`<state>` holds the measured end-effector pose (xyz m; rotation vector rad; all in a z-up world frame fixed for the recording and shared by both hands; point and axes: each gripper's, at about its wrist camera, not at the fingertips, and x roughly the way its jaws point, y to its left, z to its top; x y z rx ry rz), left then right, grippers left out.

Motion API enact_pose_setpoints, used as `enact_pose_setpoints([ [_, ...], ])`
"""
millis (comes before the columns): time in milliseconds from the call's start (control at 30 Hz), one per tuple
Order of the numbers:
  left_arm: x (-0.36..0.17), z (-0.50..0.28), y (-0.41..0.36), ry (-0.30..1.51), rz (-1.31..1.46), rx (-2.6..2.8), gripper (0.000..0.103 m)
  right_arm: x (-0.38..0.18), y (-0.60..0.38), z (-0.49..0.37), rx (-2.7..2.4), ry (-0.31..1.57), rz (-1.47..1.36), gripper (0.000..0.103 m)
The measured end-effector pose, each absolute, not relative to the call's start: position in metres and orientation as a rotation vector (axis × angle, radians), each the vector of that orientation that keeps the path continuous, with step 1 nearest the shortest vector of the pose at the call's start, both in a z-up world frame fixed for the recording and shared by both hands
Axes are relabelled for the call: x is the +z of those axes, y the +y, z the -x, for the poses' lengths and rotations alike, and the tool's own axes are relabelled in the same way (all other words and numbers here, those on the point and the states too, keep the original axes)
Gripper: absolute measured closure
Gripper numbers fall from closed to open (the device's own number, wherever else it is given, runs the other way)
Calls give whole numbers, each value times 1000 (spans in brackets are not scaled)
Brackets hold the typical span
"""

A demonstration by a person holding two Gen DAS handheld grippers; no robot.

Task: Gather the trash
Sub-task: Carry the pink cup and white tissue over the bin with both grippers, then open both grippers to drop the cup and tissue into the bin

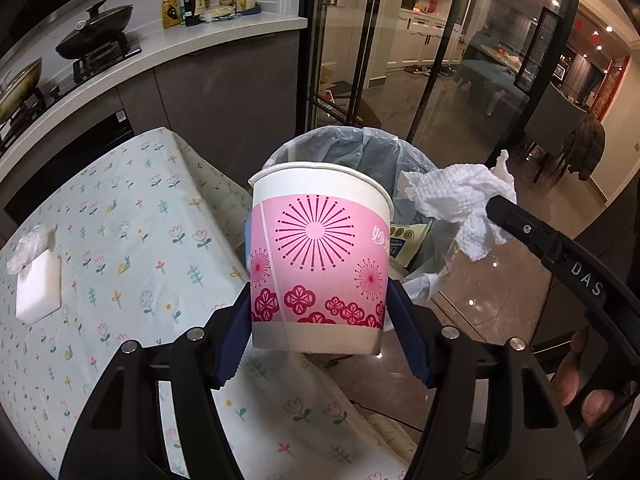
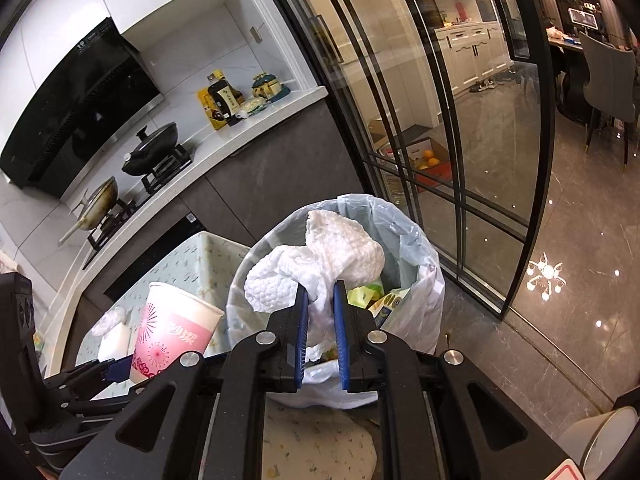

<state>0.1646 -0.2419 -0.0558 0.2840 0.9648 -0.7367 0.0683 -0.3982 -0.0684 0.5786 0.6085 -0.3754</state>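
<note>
- Blue pads (image 1: 394, 312) of the left gripper (image 1: 320, 316) sit right up against the lens in the left wrist view, clamped on both sides of a paper cup (image 1: 320, 256), low on its wall. So that gripper is holding the cup, jaws about medium-wide.
- Cup is white on the rim with a pink band, firework and flower prints, upright and tilted a bit. It hangs at the table's end, just before the trash bin (image 1: 344, 148).
- Far left on the flowery tablecloth (image 1: 132, 240): a white sponge block (image 1: 38, 286) with a crumpled bit of clear plastic (image 1: 28, 246) touching its top edge. Both well apart from the cup.
- Bin stands on the floor just past the table's end, lined with a pale plastic bag. Some wrappers already inside, like a yellow-and-blue packet (image 1: 408, 242).
- Right gripper (image 2: 320, 300) pinches a crumpled white paper towel (image 2: 320, 260), jaws nearly together with the towel squeezed between the blue pads. The towel hangs right above the bin's opening.
- From the left wrist view, that same towel is off to the right of the cup, stuck on the tip of the other black tool.
- Background: counter (image 1: 224, 34) with a lidded wok (image 1: 96, 30), sauce bottles, then glass sliding doors (image 1: 400, 60) on the right.
</note>
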Motion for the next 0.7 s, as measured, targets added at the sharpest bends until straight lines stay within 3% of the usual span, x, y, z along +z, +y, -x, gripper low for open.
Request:
enact_pose_setpoints([
  [333,-63,-187,-285,957,-324,-745,41,-77,-422,-102,-370,631,-585,90],
  [433,-62,-197,-286,974,-291,-729,35,-79,-424,-111,-369,641,-586,84],
  [500,-58,-204,-281,976,-243,-713,28,-80,-424,-116,-365,643,-594,68],
  [567,-56,-210,-277,976,-213,-704,26,-78,-421,-118,-369,627,-581,59],
  [700,-49,-217,-265,970,-185,-683,26,-75,-418,-125,-360,625,-577,59],
])
